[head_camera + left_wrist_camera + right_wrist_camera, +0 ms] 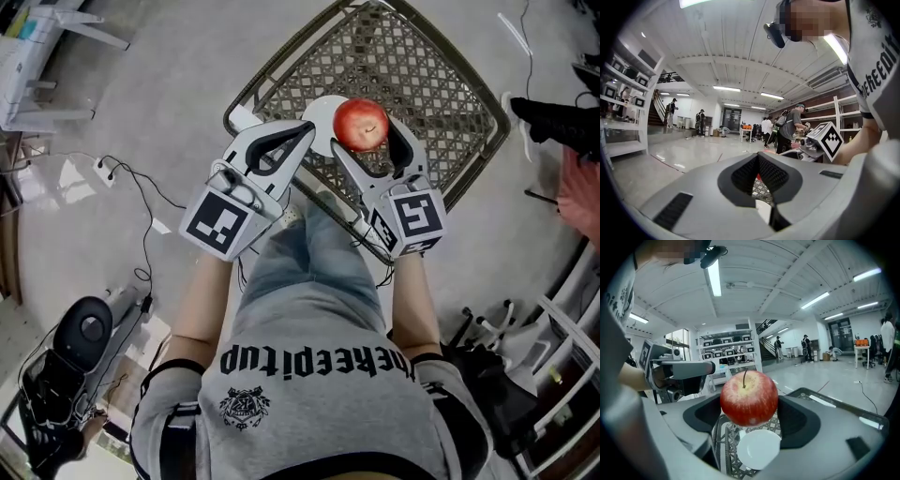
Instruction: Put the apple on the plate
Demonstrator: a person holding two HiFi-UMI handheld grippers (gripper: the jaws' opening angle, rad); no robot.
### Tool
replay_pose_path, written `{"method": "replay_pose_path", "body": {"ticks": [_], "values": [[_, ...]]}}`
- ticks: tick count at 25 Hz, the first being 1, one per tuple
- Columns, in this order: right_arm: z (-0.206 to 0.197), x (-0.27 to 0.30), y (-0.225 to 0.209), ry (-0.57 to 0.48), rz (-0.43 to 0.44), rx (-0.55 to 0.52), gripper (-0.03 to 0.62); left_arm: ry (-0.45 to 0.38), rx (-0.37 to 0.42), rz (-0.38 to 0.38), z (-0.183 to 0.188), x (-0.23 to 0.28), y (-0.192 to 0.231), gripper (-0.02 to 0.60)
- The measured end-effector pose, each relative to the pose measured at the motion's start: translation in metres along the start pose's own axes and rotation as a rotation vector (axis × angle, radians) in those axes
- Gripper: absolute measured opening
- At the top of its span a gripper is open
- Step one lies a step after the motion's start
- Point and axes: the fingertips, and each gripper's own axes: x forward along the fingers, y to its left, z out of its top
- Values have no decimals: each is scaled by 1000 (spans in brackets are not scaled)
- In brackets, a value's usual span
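Observation:
A red apple with a stem is held above a small white plate, and my right gripper is shut on it. In the right gripper view the apple sits between the dark pads, with the plate right below it on the mesh tabletop. Just left of the apple, my left gripper is shut with its tips touching and nothing held. Through the left gripper I see a sliver of the plate; most of it is hidden.
The plate rests near the front corner of a square woven-mesh table. On the floor lie a power strip with cables at left and a black device at lower left. Someone's black shoe is at right.

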Motion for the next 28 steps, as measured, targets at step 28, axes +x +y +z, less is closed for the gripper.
{"method": "replay_pose_path", "body": {"ticks": [28], "values": [[-104,63,-18,187,63,59,388,69,-72,60,-54,6,23,20]]}}
